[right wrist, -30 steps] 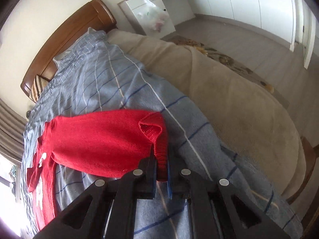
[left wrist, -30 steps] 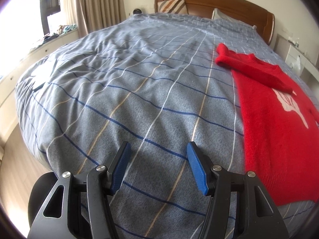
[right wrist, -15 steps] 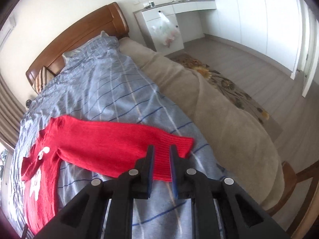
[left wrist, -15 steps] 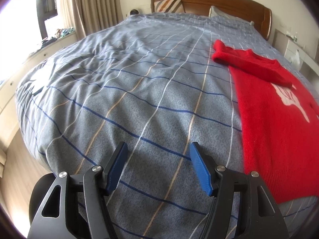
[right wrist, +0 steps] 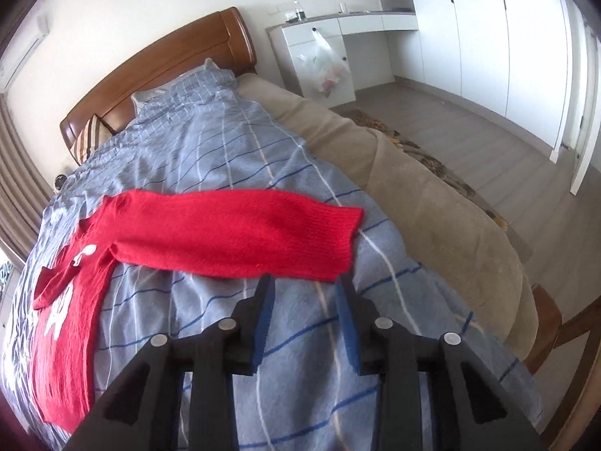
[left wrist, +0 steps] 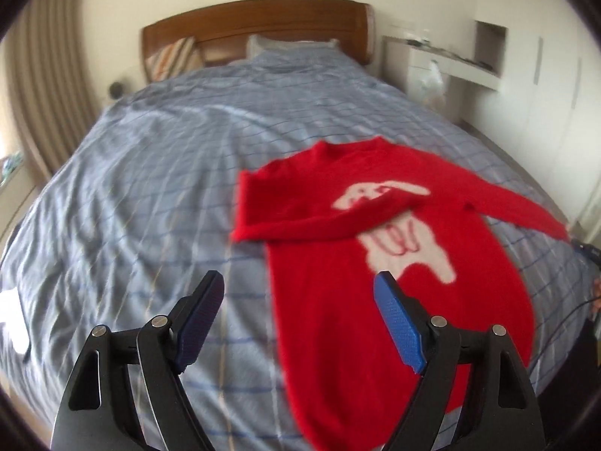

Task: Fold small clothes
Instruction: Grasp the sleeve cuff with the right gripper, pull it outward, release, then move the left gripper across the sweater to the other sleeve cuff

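A red sweater (left wrist: 394,263) with a white print lies flat on the blue checked bedcover (left wrist: 150,188). One sleeve is folded across its chest; the other stretches out to the right. My left gripper (left wrist: 300,293) is open and empty, above the sweater's lower left edge. In the right wrist view the stretched sleeve (right wrist: 240,236) lies flat on the bedcover (right wrist: 263,158). My right gripper (right wrist: 305,283) is open and empty, just short of the sleeve's cuff.
A wooden headboard (left wrist: 263,26) and pillows stand at the far end. A beige blanket (right wrist: 413,195) runs along the bed's right side. A white desk with a hanging plastic bag (right wrist: 323,64) and wardrobes stand beyond. Curtains (left wrist: 41,86) hang at left.
My right gripper has opened and let go of the sleeve cuff, which now lies flat. My left gripper has swung right and faces the sweater.
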